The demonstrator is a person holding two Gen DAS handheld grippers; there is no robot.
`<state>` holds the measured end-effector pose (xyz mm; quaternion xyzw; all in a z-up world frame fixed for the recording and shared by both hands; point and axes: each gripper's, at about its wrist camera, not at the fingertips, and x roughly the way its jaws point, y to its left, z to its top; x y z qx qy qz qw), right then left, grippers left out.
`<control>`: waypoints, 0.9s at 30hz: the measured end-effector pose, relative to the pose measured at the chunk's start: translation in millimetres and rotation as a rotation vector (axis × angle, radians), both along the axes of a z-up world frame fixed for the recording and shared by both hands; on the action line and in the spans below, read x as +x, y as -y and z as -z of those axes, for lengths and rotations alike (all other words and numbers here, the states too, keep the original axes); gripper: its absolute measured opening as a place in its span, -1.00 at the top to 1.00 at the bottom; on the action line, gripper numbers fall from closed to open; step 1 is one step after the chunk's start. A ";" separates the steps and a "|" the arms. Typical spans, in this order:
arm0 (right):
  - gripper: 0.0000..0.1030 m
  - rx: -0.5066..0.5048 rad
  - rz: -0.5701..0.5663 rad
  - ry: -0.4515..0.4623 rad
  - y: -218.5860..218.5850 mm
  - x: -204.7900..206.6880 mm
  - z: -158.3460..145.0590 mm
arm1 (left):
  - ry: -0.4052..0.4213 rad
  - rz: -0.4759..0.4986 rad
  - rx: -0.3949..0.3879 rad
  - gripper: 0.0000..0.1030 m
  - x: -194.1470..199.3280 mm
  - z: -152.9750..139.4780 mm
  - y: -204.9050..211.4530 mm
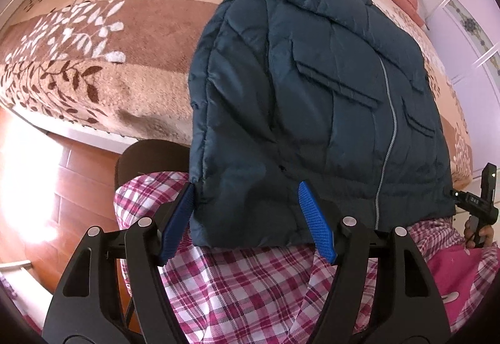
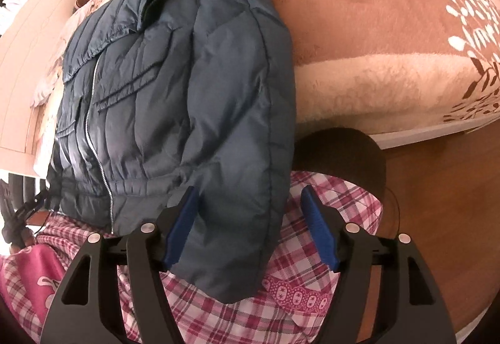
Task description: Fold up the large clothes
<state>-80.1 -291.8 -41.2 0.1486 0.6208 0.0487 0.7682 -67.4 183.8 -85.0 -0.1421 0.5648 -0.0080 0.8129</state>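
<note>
A dark teal padded jacket [image 1: 312,87] is seen spread on a floral bed blanket [image 1: 103,41], its hem overhanging a person's checked pyjama legs [image 1: 250,281]. Both the left gripper [image 1: 247,219] and right gripper [image 2: 250,219] are held wide open around the hem, nothing clamped

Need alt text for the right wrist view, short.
A dark blue puffer jacket lies zipped on a floral bedspread, its hem hanging over the bed edge. The right hand-held gripper stands open around the hem corner, above a person's pink plaid clothing.
</note>
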 end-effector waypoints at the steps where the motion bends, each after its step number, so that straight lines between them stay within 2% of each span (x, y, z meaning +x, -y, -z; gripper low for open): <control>1: -0.31 0.002 0.000 0.000 -0.2 0.0 0.9 | -0.003 0.002 0.000 -0.32 0.3 0.8 0.2; 7: -0.31 0.033 -0.038 -0.011 -3.6 2.5 3.5 | -0.007 0.000 -0.037 -0.31 2.2 4.3 -2.8; 8: -0.28 0.042 -0.052 -0.013 -5.5 2.3 3.7 | -0.006 -0.003 -0.047 -0.31 2.3 4.6 -3.9; 10: -0.11 0.073 -0.076 -0.020 -10.0 1.4 4.9 | -0.003 -0.007 -0.068 -0.23 2.0 5.2 -5.9; 13: 0.11 0.096 -0.084 -0.023 -12.8 -0.6 8.1 | -0.014 -0.022 -0.100 0.20 2.0 9.7 -11.7; 15: 0.39 0.128 -0.075 -0.017 -10.5 -1.7 9.7 | -0.017 -0.040 -0.116 0.57 1.2 12.5 -16.4; 17: 0.59 0.162 -0.070 -0.001 -9.3 -2.7 8.4 | -0.001 -0.048 -0.139 0.74 -0.4 11.3 -18.0; 18: 0.68 0.179 -0.071 0.012 -9.3 -2.7 5.5 | 0.016 -0.047 -0.144 0.78 -1.4 8.5 -18.2; 20: 0.73 0.219 -0.068 0.043 -8.3 -3.2 -2.3 | 0.074 -0.040 -0.150 0.81 -2.6 -3.4 -16.3; 27: 0.76 0.433 0.002 0.237 2.6 1.2 -54.9 | 0.338 -0.050 -0.199 0.83 5.2 -73.9 -13.4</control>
